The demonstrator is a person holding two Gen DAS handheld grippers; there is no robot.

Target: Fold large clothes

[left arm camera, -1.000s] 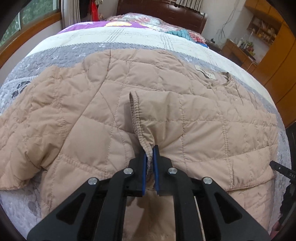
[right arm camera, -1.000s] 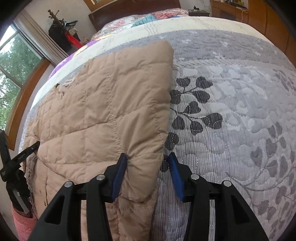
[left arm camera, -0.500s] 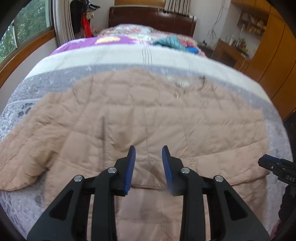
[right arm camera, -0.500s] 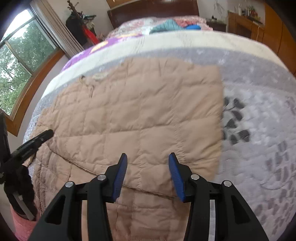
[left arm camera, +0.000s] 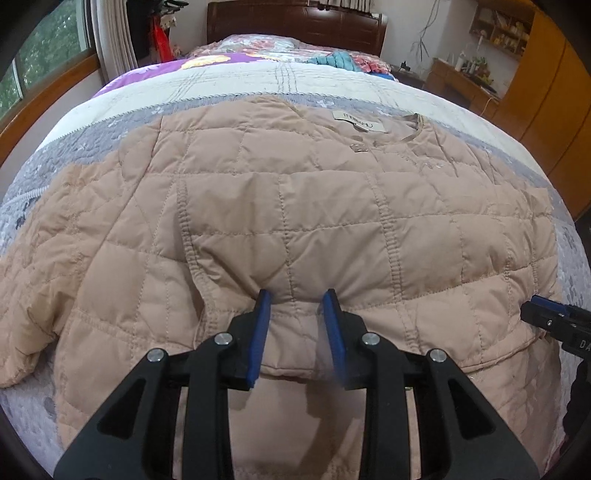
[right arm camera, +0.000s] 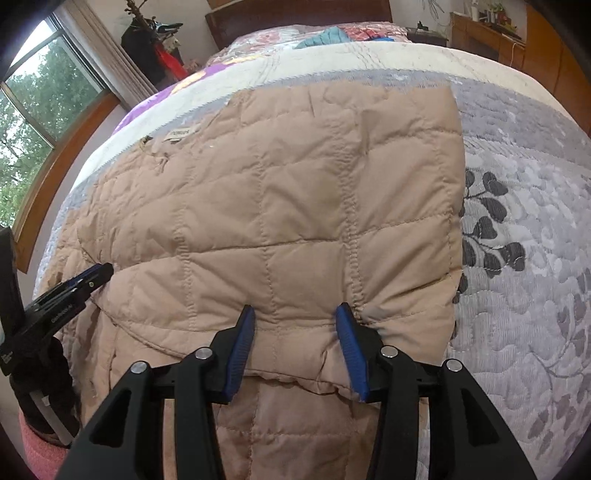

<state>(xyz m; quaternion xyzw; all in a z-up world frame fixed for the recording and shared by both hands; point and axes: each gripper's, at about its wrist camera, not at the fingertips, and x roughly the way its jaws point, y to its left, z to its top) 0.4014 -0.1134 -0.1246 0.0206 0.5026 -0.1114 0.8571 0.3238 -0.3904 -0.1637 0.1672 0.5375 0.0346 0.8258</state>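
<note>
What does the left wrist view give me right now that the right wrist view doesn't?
Only the left wrist view shows the unfolded sleeve spread out to the left.

Only the right wrist view shows the jacket's folded straight edge and the dark leaf pattern on the bedspread beside it.

Both show the tan quilted jacket, its neck label, the headboard, and both grippers open at the turned-up hem: left gripper, right gripper.
</note>
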